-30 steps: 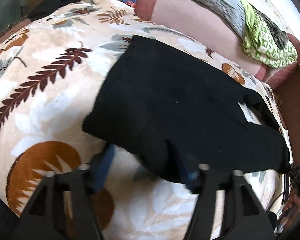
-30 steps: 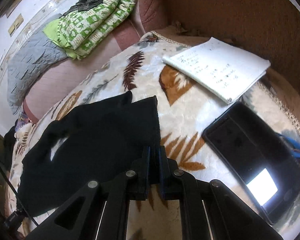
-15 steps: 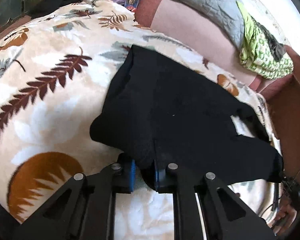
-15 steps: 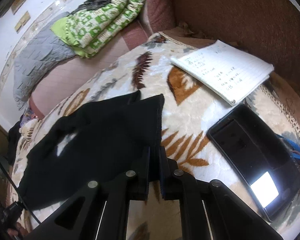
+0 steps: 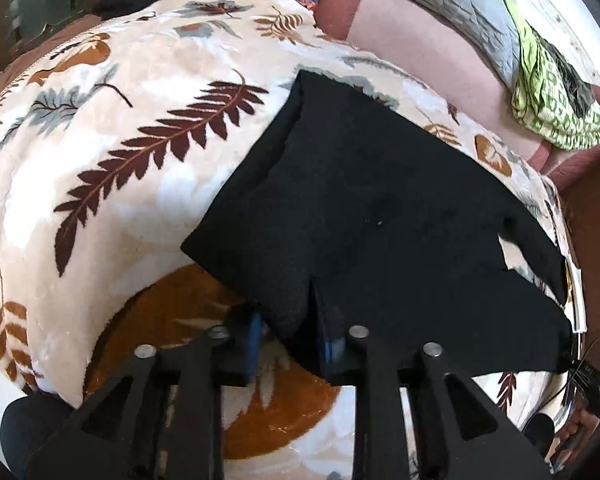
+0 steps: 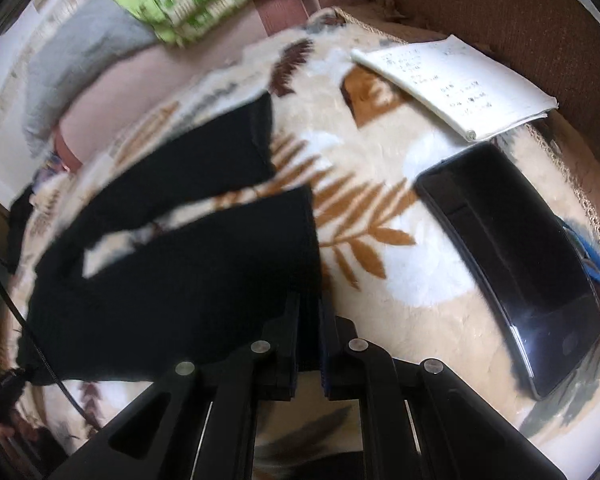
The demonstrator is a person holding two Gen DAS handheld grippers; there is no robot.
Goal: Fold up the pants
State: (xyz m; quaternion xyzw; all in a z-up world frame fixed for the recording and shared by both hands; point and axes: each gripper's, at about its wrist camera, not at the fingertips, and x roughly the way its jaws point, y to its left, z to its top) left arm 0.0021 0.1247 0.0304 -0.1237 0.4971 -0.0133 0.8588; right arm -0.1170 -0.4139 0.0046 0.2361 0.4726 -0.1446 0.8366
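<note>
The black fleece pants [image 5: 380, 216] lie spread on the cream leaf-print plush blanket [image 5: 112, 184] covering the bed, waist end near the left tool [image 5: 292, 344], leg ends near the right one. In the left view a bunched fold of the waist edge sits between the blue-padded fingers [image 5: 254, 336]; the jaws have just been opening, so the pads look slack around the cloth rather than pinching it, probably to reset the bite on a thicker gather. In the right view the right tool [image 6: 309, 340] is clamped nearly closed on the hem corner of the near leg, holding that edge taut and lifted slightly so it can be carried over. The far leg lies apart from it, with a strip of blanket showing between them, so the legs are not yet stacked. To the right of the pants rest a white open notebook [image 6: 456, 80] and a black glossy tablet [image 6: 512, 256], near enough that a swung leg could brush them.
</note>
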